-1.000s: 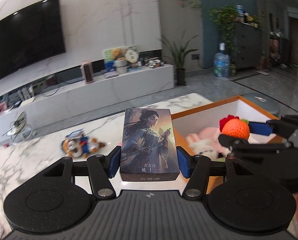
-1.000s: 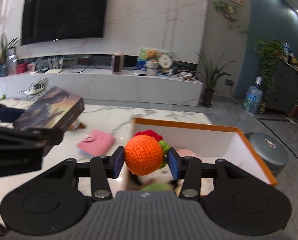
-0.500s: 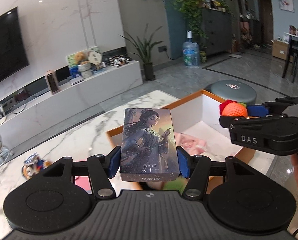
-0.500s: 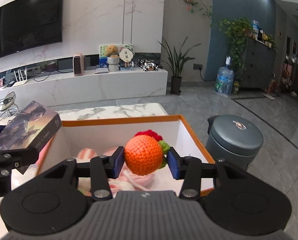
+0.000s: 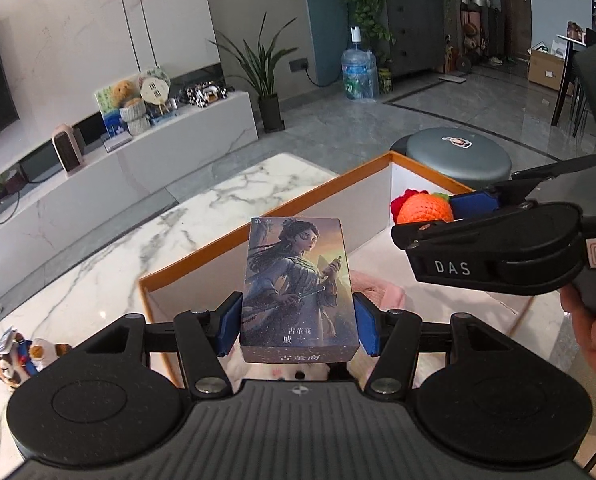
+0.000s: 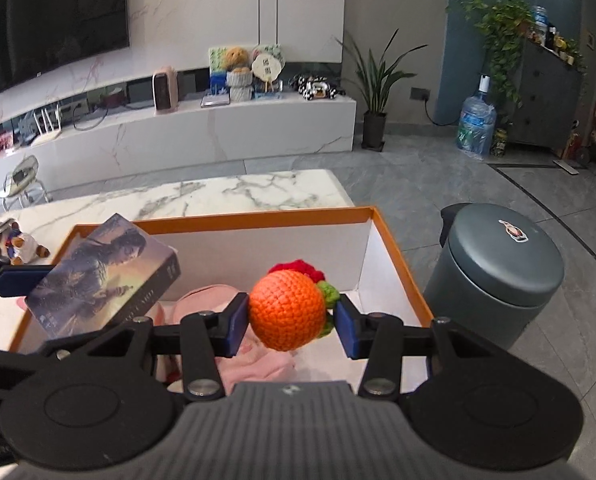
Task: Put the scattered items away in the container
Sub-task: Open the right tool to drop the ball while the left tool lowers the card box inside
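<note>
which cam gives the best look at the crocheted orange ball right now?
Right wrist view: the crocheted orange ball sits centred and near, between the right tool pads, its red and green trim visible, above the orange-rimmed box. The left wrist view shows it small, at the side, partly hidden by that tool.

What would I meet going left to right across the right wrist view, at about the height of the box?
Small plush toy → card box held by the left gripper → crocheted orange in the right gripper → orange-rimmed container's right wall → grey bin.
</note>
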`<state>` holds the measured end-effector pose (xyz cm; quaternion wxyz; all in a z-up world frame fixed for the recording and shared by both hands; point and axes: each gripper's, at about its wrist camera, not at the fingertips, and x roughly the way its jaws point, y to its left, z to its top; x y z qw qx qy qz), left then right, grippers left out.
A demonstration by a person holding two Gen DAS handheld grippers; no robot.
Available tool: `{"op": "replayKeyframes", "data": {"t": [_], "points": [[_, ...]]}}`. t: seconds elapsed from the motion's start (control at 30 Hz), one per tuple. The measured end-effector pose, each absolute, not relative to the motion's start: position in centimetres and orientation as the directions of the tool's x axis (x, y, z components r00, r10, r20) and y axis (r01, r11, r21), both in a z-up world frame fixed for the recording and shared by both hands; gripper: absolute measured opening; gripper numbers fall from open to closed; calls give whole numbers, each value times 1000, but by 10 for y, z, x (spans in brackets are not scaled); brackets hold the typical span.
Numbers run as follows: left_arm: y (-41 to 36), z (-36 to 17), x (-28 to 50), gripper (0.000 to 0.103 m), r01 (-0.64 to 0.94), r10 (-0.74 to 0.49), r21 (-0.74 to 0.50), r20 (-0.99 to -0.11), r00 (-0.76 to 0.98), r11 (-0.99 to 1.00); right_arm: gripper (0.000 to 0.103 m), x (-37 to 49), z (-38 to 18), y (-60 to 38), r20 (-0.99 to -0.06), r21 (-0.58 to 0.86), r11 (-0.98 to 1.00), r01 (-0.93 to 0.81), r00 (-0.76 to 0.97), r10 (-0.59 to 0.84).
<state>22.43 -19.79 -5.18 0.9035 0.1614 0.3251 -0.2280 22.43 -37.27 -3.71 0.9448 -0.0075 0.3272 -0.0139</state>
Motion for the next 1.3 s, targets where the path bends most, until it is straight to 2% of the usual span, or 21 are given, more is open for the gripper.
{"op": "replayKeyframes", "data": {"t": [0.57,0.87,0.93,1.0,1.3], "points": [[-192,-65,255,67,512,-301,107,-700,648,852,50,281,-61,-361,-734,-50,998,-26,679,-19],[-194,-59,251,67,508,-312,99,-684,659,856,54,274,-59,-366,-713,-49,999,1,701,-36],[-198,-57,250,67,518,-322,99,-680,659,850,58,271,-57,-369,-702,-39,999,12,711,-36],[-203,-56,249,67,528,-330,103,-677,658,843,66,266,-55,-373,-685,-33,999,26,728,-42],[-222,-58,246,67,565,-373,69,-684,627,822,67,218,-36,-401,-588,-20,993,115,802,-105]]}}
